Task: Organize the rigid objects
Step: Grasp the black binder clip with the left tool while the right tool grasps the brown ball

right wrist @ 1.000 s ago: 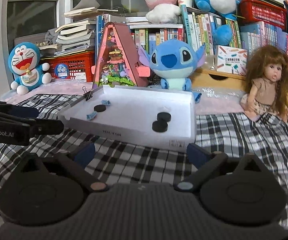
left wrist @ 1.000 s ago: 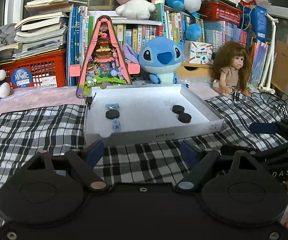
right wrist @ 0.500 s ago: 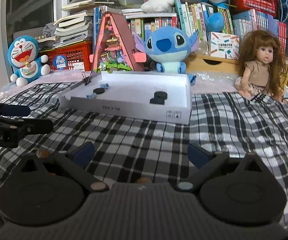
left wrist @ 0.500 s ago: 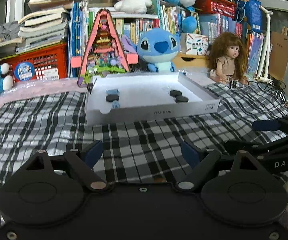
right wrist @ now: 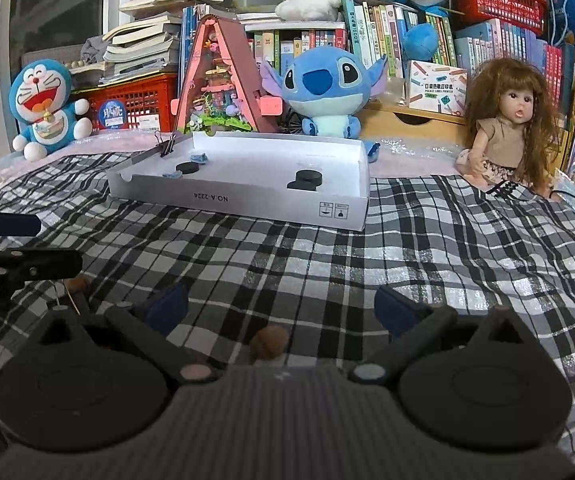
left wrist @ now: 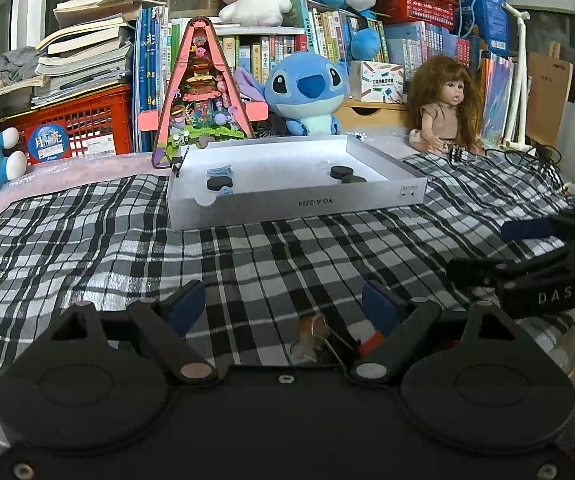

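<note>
On the checked cloth [left wrist: 247, 248] both grippers now sit lower and further from the white box [left wrist: 295, 204] than a second ago, when the box filled the middle of each view; it now lies well apart, up the cloth. The left gripper [left wrist: 283, 300] has its jaws wide apart with nothing between them, and the right gripper [right wrist: 281, 304] looks just as spread and empty. Pulling back has brought new things into sight: a small metal piece with a red part [left wrist: 315, 340] close under the left gripper, and a small brown round thing [right wrist: 268, 340] close under the right one; neither is sharp enough to name. In the box lie three black discs [right wrist: 305, 180] and small blue clips [right wrist: 198, 157]. I judge that the near pieces are next to be picked up and carried to the box.
</note>
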{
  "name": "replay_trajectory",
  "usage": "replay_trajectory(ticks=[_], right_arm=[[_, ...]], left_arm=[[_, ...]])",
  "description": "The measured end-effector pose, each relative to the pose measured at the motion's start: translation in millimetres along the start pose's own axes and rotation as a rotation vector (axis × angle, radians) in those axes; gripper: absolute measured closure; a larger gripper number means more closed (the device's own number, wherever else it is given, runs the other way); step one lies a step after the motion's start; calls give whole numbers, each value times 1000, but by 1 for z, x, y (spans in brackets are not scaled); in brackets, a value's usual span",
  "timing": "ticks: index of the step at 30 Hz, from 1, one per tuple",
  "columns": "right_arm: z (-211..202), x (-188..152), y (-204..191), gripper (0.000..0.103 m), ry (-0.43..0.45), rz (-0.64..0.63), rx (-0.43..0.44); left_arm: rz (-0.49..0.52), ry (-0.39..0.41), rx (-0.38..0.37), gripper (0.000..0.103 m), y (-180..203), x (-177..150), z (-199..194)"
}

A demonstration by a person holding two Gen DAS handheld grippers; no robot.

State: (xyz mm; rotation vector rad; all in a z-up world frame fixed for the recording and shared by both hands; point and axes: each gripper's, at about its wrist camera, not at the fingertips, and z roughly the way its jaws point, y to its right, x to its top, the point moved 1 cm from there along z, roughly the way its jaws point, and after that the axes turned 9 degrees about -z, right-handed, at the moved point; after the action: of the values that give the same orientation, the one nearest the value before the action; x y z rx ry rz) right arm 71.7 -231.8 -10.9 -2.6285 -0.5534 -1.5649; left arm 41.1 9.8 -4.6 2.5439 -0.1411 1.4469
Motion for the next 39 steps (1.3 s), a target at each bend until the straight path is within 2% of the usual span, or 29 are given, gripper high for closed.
replay_trajectory(ticks=[10, 19, 21, 27, 32, 34, 39], right_arm=[[-4, -8, -2, 0, -2, -35, -25], [-8, -16, -8, 0, -4, -88, -46], [-8, -16, -10, 3, -6, -99, -39], [-8, -19, -17, 17, -9, -124, -6], [-10, -20, -18, 29, 2, -119, -8], [-10, -20, -16, 33, 4, -109, -24], [-9, -22, -15, 34, 4, -108, -20]], left_arm=[[10, -25, 2, 19, 0, -15, -4], [-36, -77, 9, 26, -14, -27, -7], [-41, -80, 3, 27, -14, -28, -9], [-7, -84, -27, 52, -1, -30, -6], [9, -87, -54, 77, 9, -30, -5], [18, -90, -61, 78, 12, -30, -4], [31, -88, -65, 79, 17, -31, 0]])
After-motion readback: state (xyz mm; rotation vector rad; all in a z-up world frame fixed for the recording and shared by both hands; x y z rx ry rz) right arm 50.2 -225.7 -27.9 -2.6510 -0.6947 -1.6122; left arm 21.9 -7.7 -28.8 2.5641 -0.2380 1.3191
